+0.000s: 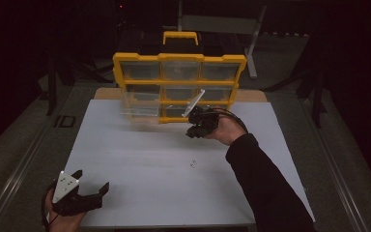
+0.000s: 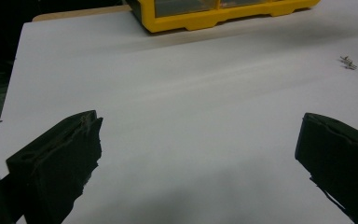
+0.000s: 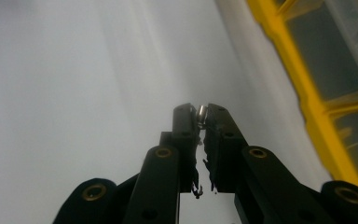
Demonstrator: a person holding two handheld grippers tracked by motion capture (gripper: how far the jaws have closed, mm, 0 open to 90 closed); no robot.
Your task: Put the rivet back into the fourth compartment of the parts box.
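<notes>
Pinched between the tips of the right tongs is a small silvery metal part, perhaps a screw or a sleeve; it is too small to tell. The jaws are closed tight on it, only the part's own width keeping the tips apart. That fingertip hold makes sense for something so tiny: it leaves the piece free below the jaws so it can be dropped cleanly.

In the high view the right tongs hang above the white table, just in front of a yellow organiser with clear drawers. One clear drawer at its lower left stands pulled out, probably the place meant for the part, though I cannot tell for certain.

Nearer the person, two more small metal pieces lie loose on the table, well apart from the organiser; they look like the next to be collected.

The left tongs rest at the near left edge of the table, jaws spread wide with nothing between them, seemingly parked out of the way while the right hand works.
</notes>
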